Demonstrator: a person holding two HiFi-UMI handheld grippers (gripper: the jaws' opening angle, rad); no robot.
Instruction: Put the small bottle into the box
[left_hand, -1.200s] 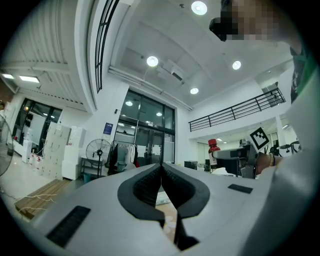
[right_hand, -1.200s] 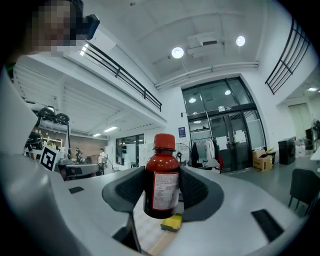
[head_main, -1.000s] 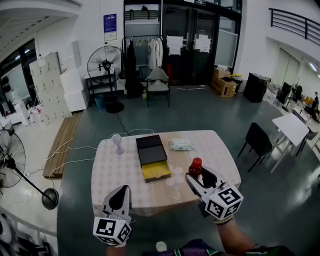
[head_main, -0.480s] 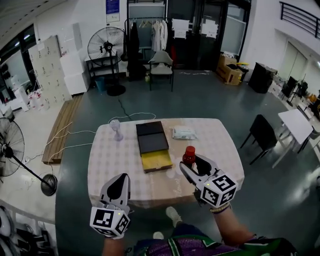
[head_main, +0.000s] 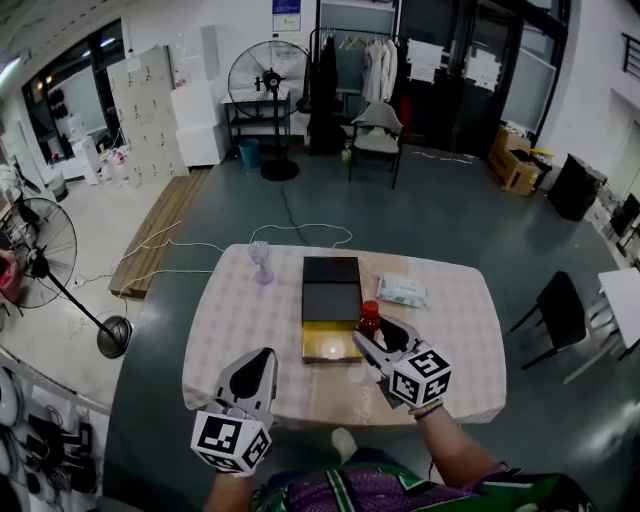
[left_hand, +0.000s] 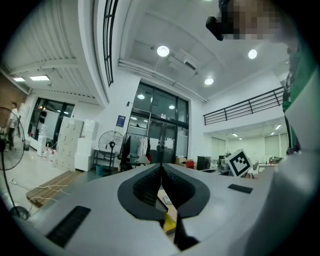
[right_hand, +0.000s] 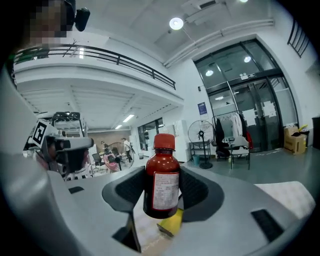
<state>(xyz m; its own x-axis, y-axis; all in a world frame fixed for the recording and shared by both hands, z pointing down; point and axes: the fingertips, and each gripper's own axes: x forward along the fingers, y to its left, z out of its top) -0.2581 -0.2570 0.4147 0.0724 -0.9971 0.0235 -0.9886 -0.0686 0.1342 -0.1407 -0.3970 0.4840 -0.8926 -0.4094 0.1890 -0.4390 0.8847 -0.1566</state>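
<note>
Right gripper (head_main: 375, 336), clamped on the bottle (head_main: 370, 317), has closed in beside the box (head_main: 331, 288) — placing looks near; left gripper (head_main: 260, 362) pinched together, empty.

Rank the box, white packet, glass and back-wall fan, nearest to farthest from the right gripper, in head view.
1. Box, just left of the right gripper.
2. White packet, ahead, slightly right.
3. Glass, table's far left.
4. Back-wall fan, on the floor beyond.

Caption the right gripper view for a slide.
The right gripper holds the small bottle upright between its jaws, red cap on, with the yellow box showing below.
</note>
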